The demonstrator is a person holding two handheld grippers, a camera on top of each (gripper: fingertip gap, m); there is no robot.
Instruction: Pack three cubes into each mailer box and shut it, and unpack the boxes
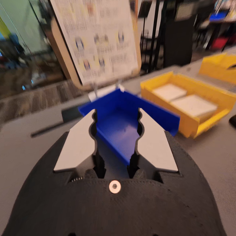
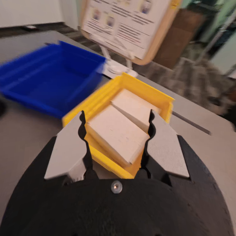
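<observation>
My left gripper (image 1: pixel 117 112) is open and empty, held above the near corner of an empty blue bin (image 1: pixel 118 122) on the grey table. My right gripper (image 2: pixel 116 113) is open and empty, above a yellow bin (image 2: pixel 140 85) that holds two shut white mailer boxes, the near one (image 2: pixel 117 134) tilted on the bin's front lip and the far one (image 2: pixel 134 106) behind it. The same yellow bin (image 1: pixel 189 126) with both boxes (image 1: pixel 192 106) shows in the left wrist view, right of the blue bin. No cubes show. Both views are blurred by motion.
A clipboard with a printed sheet (image 1: pixel 99 42) stands on a white stand behind the bins, also in the right wrist view (image 2: pixel 122 25). A second yellow bin (image 1: pixel 219 67) sits at the far right. The blue bin (image 2: pixel 51 79) lies left of the yellow one. The table edge runs behind them.
</observation>
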